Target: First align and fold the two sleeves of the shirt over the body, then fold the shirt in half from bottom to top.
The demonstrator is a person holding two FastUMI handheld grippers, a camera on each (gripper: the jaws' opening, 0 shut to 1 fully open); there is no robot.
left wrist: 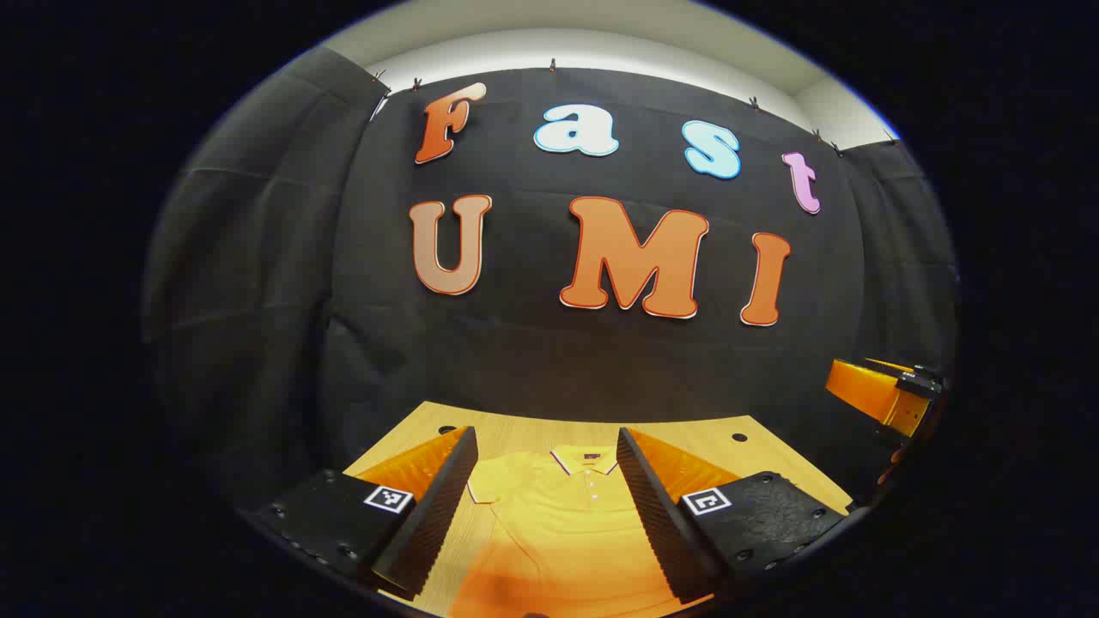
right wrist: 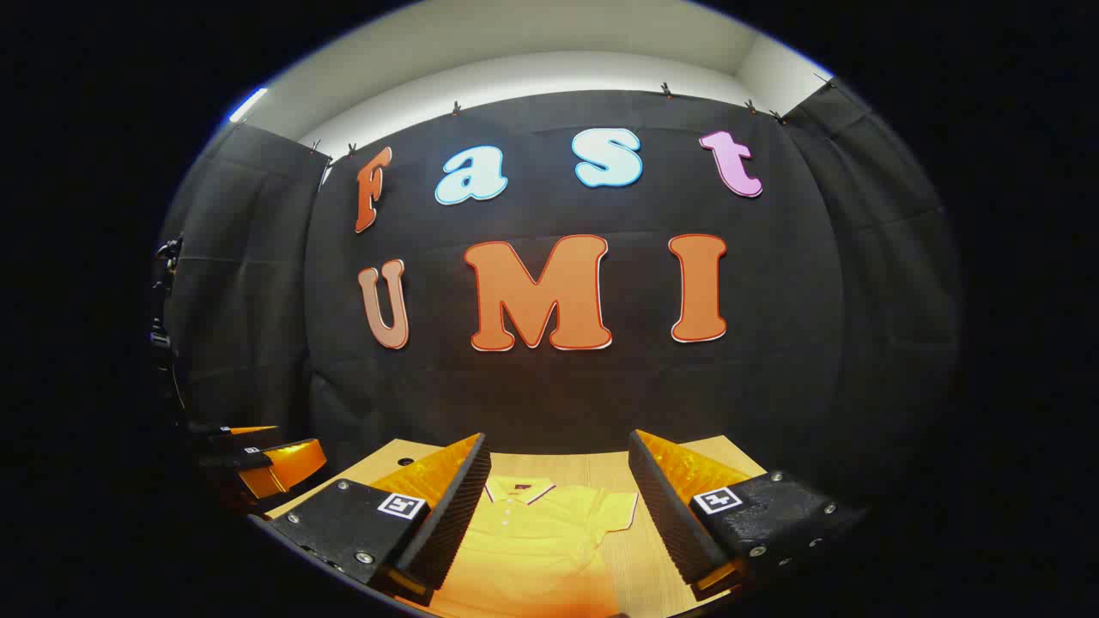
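Observation:
A yellow polo shirt [left wrist: 562,524] lies flat on the wooden table [left wrist: 532,429], collar toward the back wall. In the left gripper view my left gripper [left wrist: 545,481] hovers open above it, fingers apart over the chest and collar, holding nothing. The shirt's left short sleeve [left wrist: 485,485] shows beside the left finger. In the right gripper view the same shirt [right wrist: 537,541] lies below my right gripper [right wrist: 558,498], which is open and empty; one short sleeve [right wrist: 620,511] spreads out to the right. The other gripper [left wrist: 884,395] shows far right in the left gripper view, and at far left [right wrist: 266,459] in the right gripper view.
Black cloth walls close the booth behind and at both sides of the table [right wrist: 678,463]. Small round holes [left wrist: 738,438] sit in the tabletop near its back corners. Bare wood shows around the shirt's collar and sleeves.

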